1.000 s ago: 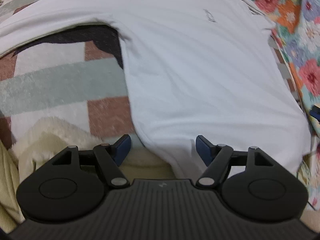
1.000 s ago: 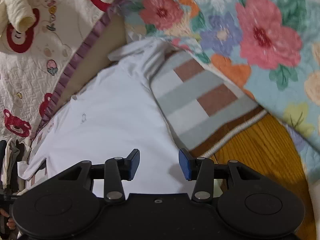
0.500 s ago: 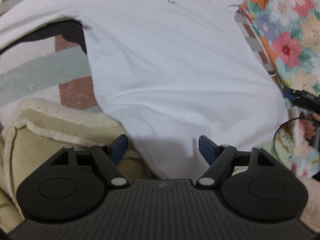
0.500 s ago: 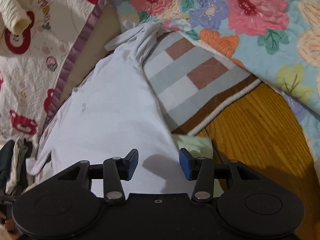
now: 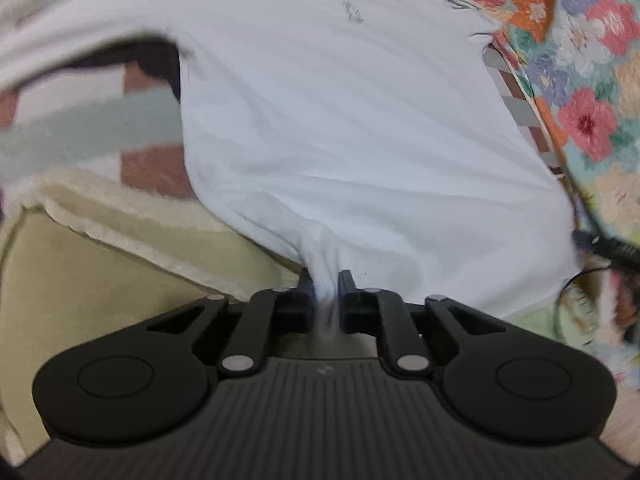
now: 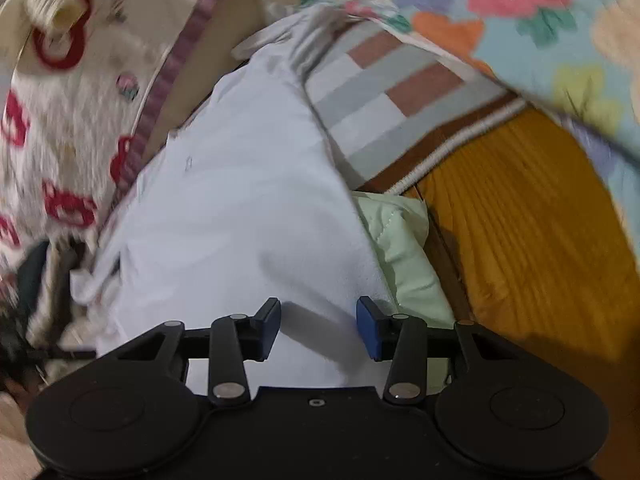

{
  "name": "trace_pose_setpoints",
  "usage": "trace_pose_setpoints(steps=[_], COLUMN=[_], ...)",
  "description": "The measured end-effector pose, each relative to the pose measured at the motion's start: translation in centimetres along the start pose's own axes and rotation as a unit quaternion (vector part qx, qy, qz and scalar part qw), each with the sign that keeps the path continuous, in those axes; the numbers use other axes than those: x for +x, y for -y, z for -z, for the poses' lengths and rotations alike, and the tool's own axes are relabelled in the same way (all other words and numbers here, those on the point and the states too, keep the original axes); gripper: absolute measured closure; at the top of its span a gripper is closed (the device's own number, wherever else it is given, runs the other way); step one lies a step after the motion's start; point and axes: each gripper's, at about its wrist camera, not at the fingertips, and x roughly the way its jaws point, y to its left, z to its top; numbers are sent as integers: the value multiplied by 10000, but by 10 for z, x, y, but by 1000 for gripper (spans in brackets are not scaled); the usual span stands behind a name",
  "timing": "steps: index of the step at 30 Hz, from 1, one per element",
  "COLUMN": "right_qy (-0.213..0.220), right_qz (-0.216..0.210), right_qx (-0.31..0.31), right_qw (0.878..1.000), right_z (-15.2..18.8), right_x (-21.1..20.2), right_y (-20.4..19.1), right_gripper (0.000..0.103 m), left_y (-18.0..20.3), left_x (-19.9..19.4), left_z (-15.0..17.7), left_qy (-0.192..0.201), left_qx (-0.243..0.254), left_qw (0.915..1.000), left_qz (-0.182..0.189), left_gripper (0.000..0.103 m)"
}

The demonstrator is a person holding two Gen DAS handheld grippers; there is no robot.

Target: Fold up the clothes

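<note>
The left gripper point(image 5: 325, 280), wide open half a second ago, has closed its fingers point(image 5: 346, 280) on the near hem of the white shirt point(image 5: 340, 120), bunching the cloth into a ridge between them. The right gripper point(image 6: 318, 314) has edged closer over the shirt's hem, fingers unchanged.

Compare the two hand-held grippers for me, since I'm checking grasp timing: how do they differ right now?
The left hand-held gripper is shut, pinching a bunched fold at the hem of the white shirt; the right hand-held gripper is open, with shirt fabric lying flat between its blue pads. The shirt puckers at the left, and stays smooth at the right. Both are black and sit at the shirt's near edge.
</note>
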Motion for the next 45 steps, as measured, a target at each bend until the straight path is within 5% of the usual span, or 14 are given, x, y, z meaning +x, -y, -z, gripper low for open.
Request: trace_pose_setpoints(steps=[3, 8, 16, 20, 22, 23, 25, 29, 32, 37, 45], right_qy=[209, 93, 163, 109, 183, 258, 399, 867, 1193, 1006, 539], right_qz=[305, -62, -295, -125, -325, -354, -362, -127, -42, 169, 581], right_qx=[-69, 172, 865, 1147, 1402, 1409, 1365, 538, 37, -261, -192], right_qw=[9993, 9998, 9957, 9933, 9894, 9891, 9892, 9947, 9928, 9944, 9967], right_z=[-1, 3, 16, 24, 29, 31, 34, 28, 15, 5, 28], right_x=[-10, -16, -11, -7, -9, -11, -17, -47, -81, -105, -81], right_y=[4, 14, 33, 45, 50, 49, 46, 11, -18, -33, -13], right_gripper=[54, 51, 48, 42, 42, 46, 94, 94, 95, 95, 96], left_y=[4, -13, -29, -41, -35, -28, -14, -3, -14, -26, -23], left_x=[-18, -37, -12, 1, 5, 6, 4, -27, -53, -65, -46], left_z=[8, 10, 15, 16, 18, 17, 17, 14, 13, 25, 39], left_qy=[302, 413, 67, -218, -171, -170, -98, 323, 407, 226, -119], left_qx=[109, -392, -977, -1613, -1627, -1425, -895, -391, -603, -729, -687], left_qw=[9995, 9976, 9934, 9810, 9800, 9846, 9938, 9972, 9947, 9950, 9961], left_qz=[44, 392, 603, 1060, 1134, 994, 649, 558, 730, 651, 538], left_gripper=[94, 95, 92, 59, 52, 56, 86, 92, 99, 99, 99])
